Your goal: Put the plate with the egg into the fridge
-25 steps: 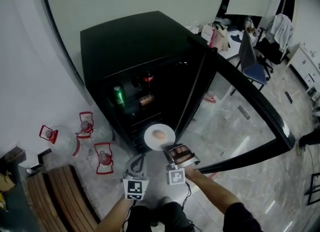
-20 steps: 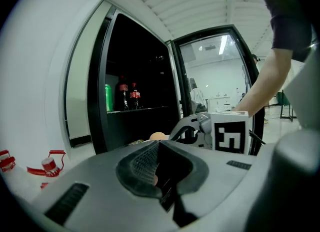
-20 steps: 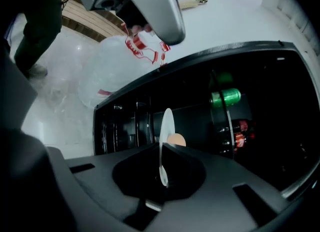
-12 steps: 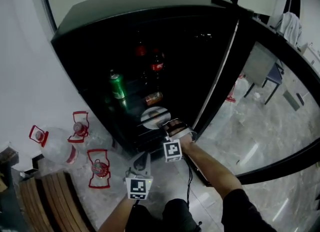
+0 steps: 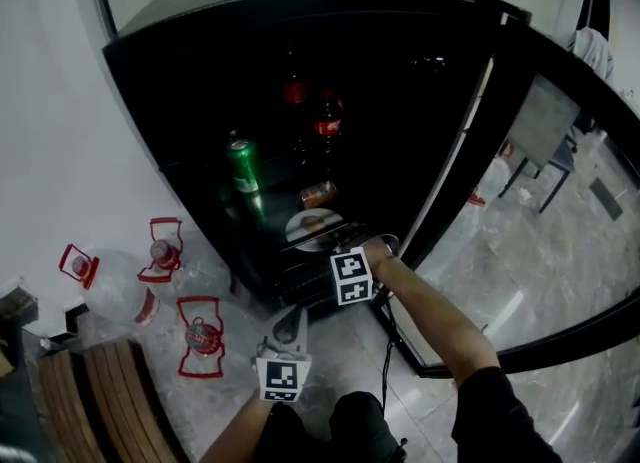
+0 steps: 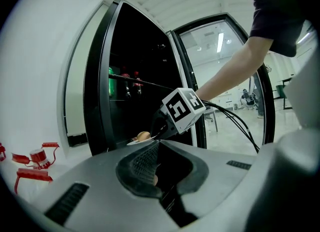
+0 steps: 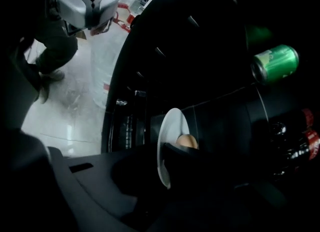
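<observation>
A white plate (image 5: pixel 312 228) with a brown egg (image 5: pixel 314 221) lies level on a lower shelf inside the open black fridge (image 5: pixel 200 71). My right gripper (image 5: pixel 345 249) reaches into the fridge and has the plate's near rim (image 7: pixel 167 141) between its jaws, which are opening. The egg (image 7: pixel 186 141) shows just past one jaw. My left gripper (image 5: pixel 288 323) hangs low in front of the fridge, shut and with nothing in it. In its view, the plate (image 6: pixel 137 141) and egg (image 6: pixel 143 136) sit ahead, beside the right gripper (image 6: pixel 157 126).
A green can (image 5: pixel 241 166) stands on the shelf above the plate, with dark bottles (image 5: pixel 327 121) behind and a can on its side (image 5: pixel 318 194). The glass door (image 5: pixel 560 151) swings open to the right. Red-handled water jugs (image 5: pixel 110 281) and a wooden bench (image 5: pixel 110 401) are at left.
My right gripper has carried the plate with the egg from in front of the fridge onto the inner shelf. The left gripper stayed low outside.
</observation>
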